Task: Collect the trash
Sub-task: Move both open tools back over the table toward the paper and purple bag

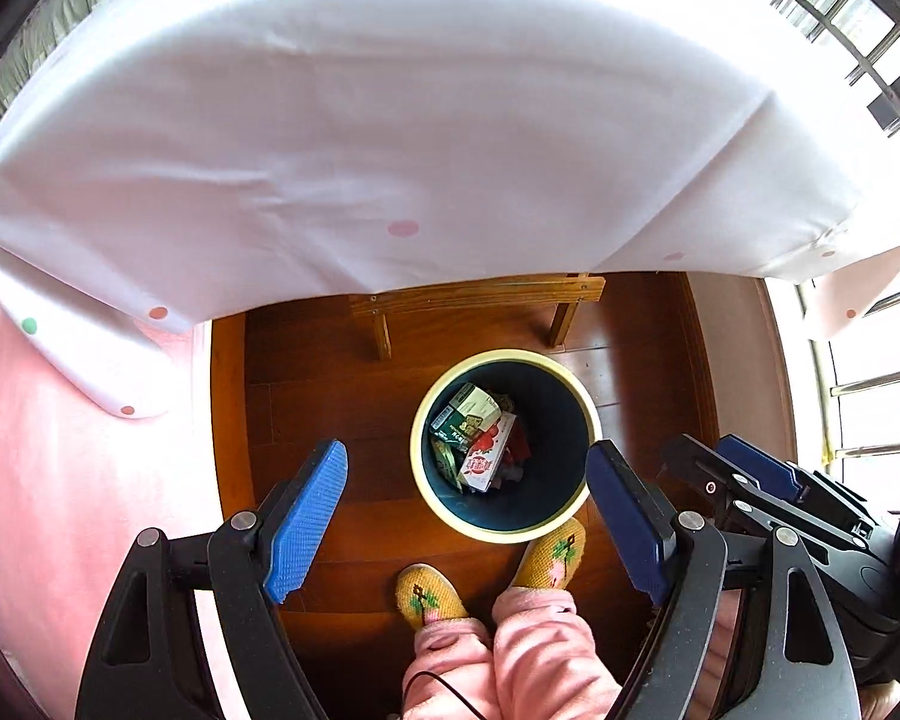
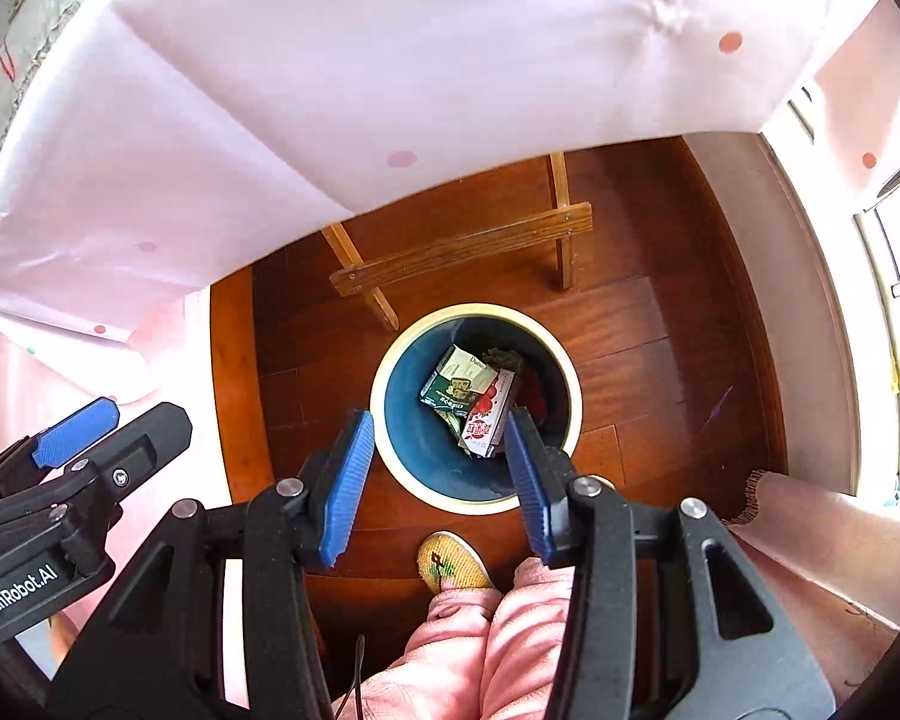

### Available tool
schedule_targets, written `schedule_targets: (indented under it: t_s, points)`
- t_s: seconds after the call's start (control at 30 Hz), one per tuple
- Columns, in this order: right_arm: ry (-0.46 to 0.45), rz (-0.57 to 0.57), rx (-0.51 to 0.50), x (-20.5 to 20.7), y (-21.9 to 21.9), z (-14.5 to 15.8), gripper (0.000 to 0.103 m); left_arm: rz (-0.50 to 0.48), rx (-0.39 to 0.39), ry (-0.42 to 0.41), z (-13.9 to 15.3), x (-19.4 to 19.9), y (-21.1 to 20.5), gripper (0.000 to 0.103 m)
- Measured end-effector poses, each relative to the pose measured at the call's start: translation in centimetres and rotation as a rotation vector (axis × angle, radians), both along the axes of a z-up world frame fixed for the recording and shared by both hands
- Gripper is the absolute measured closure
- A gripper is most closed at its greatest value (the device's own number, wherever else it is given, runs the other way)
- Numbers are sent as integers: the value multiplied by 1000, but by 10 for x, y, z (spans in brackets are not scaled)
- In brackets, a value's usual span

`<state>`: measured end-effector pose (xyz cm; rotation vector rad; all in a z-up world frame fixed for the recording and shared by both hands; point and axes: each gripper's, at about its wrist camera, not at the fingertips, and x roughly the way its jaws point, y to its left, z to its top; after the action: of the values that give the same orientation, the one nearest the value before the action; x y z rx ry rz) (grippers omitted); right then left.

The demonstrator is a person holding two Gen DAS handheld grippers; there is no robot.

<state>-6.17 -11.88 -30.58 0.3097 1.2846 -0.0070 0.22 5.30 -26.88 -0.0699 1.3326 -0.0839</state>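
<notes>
Trash bin (image 2: 426, 480) below empty hand-held gripper (image 2: 441, 480)

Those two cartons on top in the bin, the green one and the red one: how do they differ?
The green carton is dark green with a cream panel; the red carton is white with red fruit artwork. The green one lies farther from the person's slippers, partly overlapping the red. Both are crumpled and lie tilted inside the bin.

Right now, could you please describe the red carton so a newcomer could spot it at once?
Find the round cream-rimmed bin on the wooden floor, in front of the slippers. Inside lies the red carton, beside a green carton; it alone is red and white with fruit pictures.
</notes>
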Motion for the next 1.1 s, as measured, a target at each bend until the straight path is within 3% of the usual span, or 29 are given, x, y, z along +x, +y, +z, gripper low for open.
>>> schedule_targets:
  t_s: [0.67,0.87,1.1]
  points:
    - [-191,-14,-42,-40,5,194,57,-50,-15,-247,210,-16,10,20]
    - [-273,-17,-80,-40,5,248,56,-63,-14,-349,260,-10,18,20]
    - [-360,-44,-103,-22,1,291,56,-50,-22,-442,306,10,38,20]
